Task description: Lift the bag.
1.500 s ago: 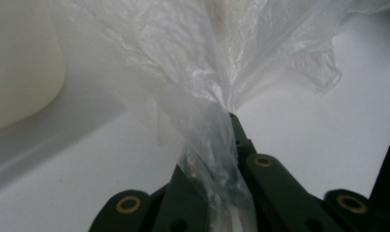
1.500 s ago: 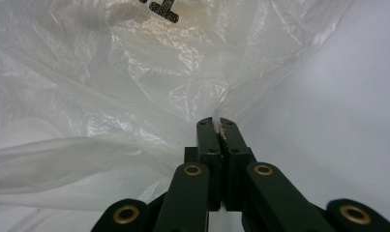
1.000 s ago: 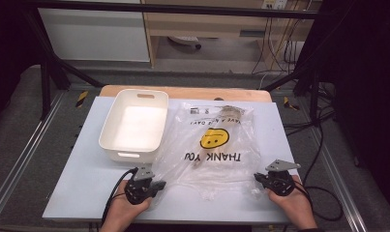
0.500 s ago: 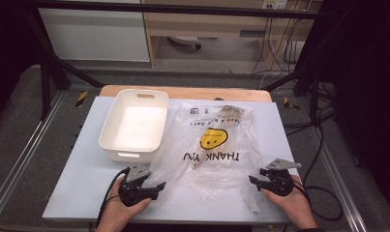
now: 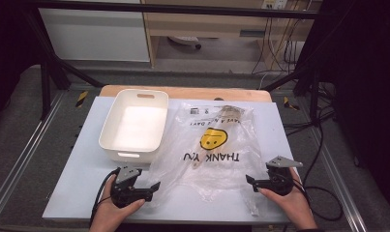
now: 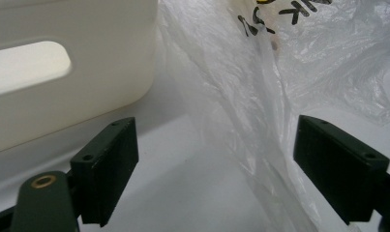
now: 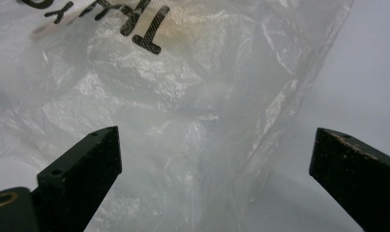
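while i hold both grippers at the near edge, the plastic bag [image 5: 209, 150] lies flat and crinkled on the table [image 5: 76, 169], just right of the white tub [image 5: 134, 125]. it's clear, with a yellow smiley and "thank you" in black. my left gripper [image 5: 151, 187] and right gripper [image 5: 251, 182] have just been opening; their jaws stand wide apart, bag edges loose between them.
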The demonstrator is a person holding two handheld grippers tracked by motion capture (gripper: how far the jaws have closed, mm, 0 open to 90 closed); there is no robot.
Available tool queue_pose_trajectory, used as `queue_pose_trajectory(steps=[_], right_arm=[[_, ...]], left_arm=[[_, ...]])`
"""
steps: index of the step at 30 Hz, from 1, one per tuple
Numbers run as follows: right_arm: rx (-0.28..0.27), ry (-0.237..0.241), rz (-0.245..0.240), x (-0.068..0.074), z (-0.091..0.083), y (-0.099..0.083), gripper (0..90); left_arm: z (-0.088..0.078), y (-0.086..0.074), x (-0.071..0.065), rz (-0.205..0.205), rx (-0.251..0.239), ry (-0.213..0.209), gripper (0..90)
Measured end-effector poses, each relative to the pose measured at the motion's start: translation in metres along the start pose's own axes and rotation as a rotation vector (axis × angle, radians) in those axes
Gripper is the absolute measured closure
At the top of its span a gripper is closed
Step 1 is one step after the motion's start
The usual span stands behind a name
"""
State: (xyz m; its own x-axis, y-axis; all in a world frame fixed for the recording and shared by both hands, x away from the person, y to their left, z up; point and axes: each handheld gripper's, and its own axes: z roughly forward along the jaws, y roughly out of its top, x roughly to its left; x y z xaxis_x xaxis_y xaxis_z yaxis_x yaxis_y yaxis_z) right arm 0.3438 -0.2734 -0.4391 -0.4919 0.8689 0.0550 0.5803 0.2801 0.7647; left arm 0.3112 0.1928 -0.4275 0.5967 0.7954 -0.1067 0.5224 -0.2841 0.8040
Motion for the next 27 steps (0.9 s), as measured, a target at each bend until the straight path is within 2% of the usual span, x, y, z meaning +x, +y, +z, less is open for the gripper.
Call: queue_pose_trajectory(steps=[5,14,22,27], right_arm=[[-0.023,0.009,-0.008,0.001,-0.001,0.003,4.0],[-0.056,0.003,-0.014,0.002,-0.003,0.008,3.6],[-0.089,0.001,-0.019,0.006,-0.003,0.017,3.5],[-0.116,-0.006,-0.012,0.005,-0.004,0.020,3.6]], left_arm=[[-0.006,-0.001,0.005,-0.016,-0.020,-0.002,13.9],[-0.012,0.001,0.009,0.007,-0.039,0.004,11.0],[-0.022,0.002,0.016,-0.017,-0.074,0.039,10.2],[-0.029,0.004,0.021,-0.033,-0.100,0.039,9.8]])
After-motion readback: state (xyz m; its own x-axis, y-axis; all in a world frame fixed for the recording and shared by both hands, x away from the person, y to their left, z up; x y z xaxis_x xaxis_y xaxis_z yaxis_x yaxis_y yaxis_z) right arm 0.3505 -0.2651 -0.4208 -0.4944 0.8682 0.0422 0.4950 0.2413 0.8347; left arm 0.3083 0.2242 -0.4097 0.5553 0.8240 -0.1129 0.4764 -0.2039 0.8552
